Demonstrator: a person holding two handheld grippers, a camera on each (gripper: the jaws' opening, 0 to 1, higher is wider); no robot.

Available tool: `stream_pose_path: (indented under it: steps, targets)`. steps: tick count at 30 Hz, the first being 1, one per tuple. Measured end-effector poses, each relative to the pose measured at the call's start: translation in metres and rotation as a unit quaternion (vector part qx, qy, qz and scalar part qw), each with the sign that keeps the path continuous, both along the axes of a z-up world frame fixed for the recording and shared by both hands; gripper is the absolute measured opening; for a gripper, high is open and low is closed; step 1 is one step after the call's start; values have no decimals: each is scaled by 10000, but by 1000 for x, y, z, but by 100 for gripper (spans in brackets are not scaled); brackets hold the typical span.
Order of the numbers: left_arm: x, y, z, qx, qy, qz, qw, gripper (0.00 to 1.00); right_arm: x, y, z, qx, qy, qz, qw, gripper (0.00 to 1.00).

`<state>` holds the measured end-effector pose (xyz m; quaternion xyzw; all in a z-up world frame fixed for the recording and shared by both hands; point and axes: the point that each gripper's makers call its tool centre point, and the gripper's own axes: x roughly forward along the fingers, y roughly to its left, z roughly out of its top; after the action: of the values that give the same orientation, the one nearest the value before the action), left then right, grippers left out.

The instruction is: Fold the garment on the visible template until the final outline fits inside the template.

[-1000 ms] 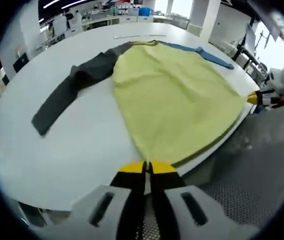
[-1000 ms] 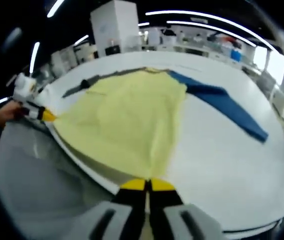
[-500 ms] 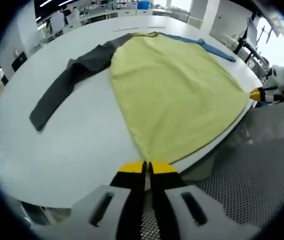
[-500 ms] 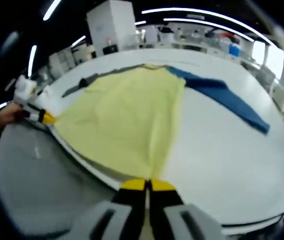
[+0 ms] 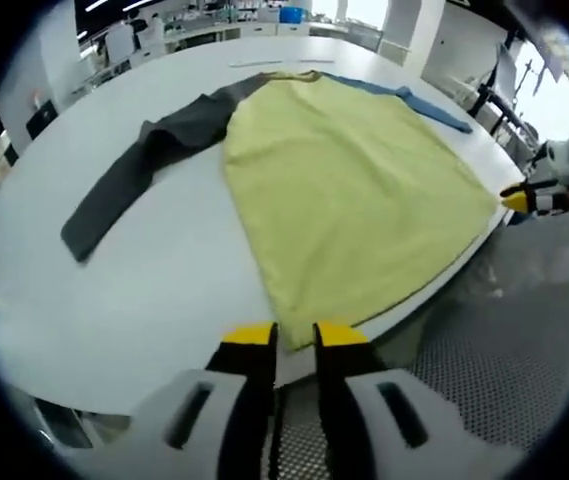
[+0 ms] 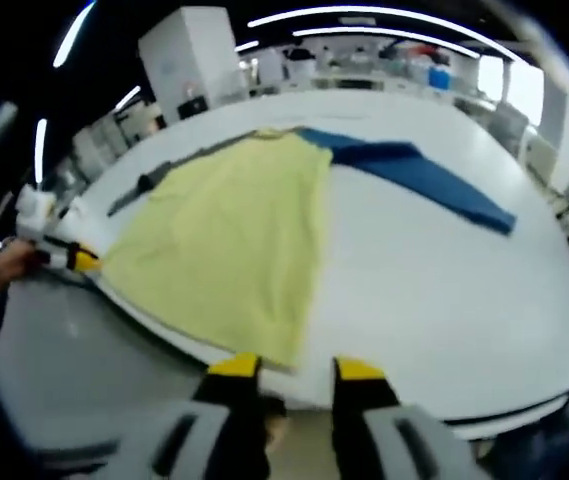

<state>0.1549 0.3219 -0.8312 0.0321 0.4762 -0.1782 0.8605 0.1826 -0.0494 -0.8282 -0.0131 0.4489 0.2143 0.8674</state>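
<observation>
A garment with a yellow body [image 5: 354,190], a dark grey sleeve [image 5: 134,175] and a blue sleeve [image 5: 424,105] lies spread flat on the white round table [image 5: 164,290]. My left gripper [image 5: 296,335] is open at the table's near edge, and the yellow hem corner ends just between its tips. Across the hem, the right gripper [image 5: 529,198] shows at the other corner. In the right gripper view the yellow body [image 6: 224,230], blue sleeve [image 6: 414,175] and grey sleeve [image 6: 154,180] lie flat. My right gripper [image 6: 297,368] stands open just off the hem corner. The left gripper [image 6: 69,258] is at far left.
The hem hangs slightly over the table's near edge [image 6: 444,400]. Grey floor [image 5: 484,370] lies below that edge. A tall white cabinet [image 6: 179,60] and lab benches stand beyond the table. A person's hand [image 6: 9,262] holds the left gripper.
Both grippers were shut on the yellow hem corners and have opened, letting the hem drop onto the table edge. The right gripper's jaws stand wider apart than the left's.
</observation>
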Motion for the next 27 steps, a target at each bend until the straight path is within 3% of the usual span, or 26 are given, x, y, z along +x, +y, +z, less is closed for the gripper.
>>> stream_pose_path:
  steps: [2,5,8,16,19,23,27]
  targets:
    - [0,-1,2,-96,-22,-17,10000,25,6,-1,4,80,-96,-88,9999,36]
    - [5,-9,10,-392,-270,-27,9989,34,12,0,11,225,-199,-229,9993,49]
    - [11,-13,18,-469,-561,-61,9973,46,21,-1,16,370,-277,-377,9982,56]
    - [23,-19,25,-670,-872,-59,9939,65,56,-21,27,543,-575,-631,9949,63]
    - [28,-20,28,-690,-959,-88,9930,73,74,-38,26,657,-573,-865,9924,65]
    - [34,-20,31,-679,-1096,-155,9915,84,94,-56,28,574,-664,-1020,9909,66]
    - [42,-20,35,-838,-1207,-73,9891,89,113,-78,30,425,-754,-1182,9892,66]
